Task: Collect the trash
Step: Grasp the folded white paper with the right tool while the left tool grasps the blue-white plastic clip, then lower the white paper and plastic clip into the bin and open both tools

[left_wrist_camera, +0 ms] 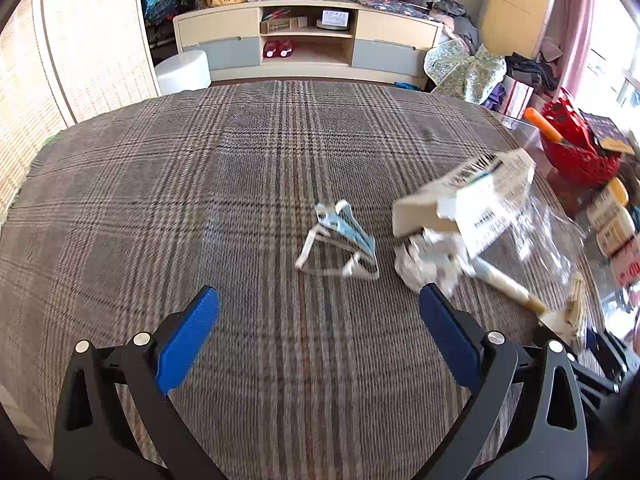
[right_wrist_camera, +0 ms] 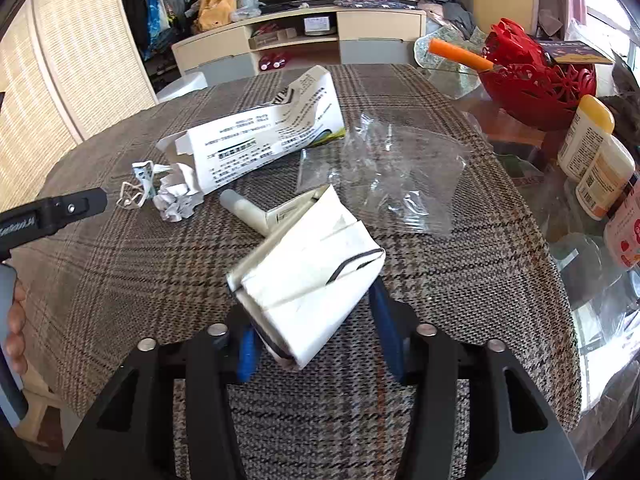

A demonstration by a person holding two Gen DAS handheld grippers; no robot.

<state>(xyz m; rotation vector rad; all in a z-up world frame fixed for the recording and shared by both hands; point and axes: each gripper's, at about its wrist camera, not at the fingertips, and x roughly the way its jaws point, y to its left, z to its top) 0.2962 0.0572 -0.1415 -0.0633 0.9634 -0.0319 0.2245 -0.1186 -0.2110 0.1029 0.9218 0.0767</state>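
A round desk [left_wrist_camera: 200,184] covered in brown plaid cloth holds scattered trash. The right gripper [right_wrist_camera: 316,344] has its blue fingers closed narrowly on a folded white paper carton [right_wrist_camera: 308,276], lifted near the desk's close edge. The left gripper [left_wrist_camera: 320,320] hovers with fingers spread wide and nothing between them.

Just ahead of the left fingers, slightly to the right, lies a crumpled face mask [left_wrist_camera: 340,240] with white ear loops. Right of it sits a crumpled paper ball [left_wrist_camera: 424,260], touching a torn white box [left_wrist_camera: 468,204] whose long axis runs from near left to far right. A pale tube [right_wrist_camera: 248,212] and a clear plastic bag [right_wrist_camera: 392,176] lie further right.

The mask looks the likeliest next pick, and the empty left gripper is the nearer one.
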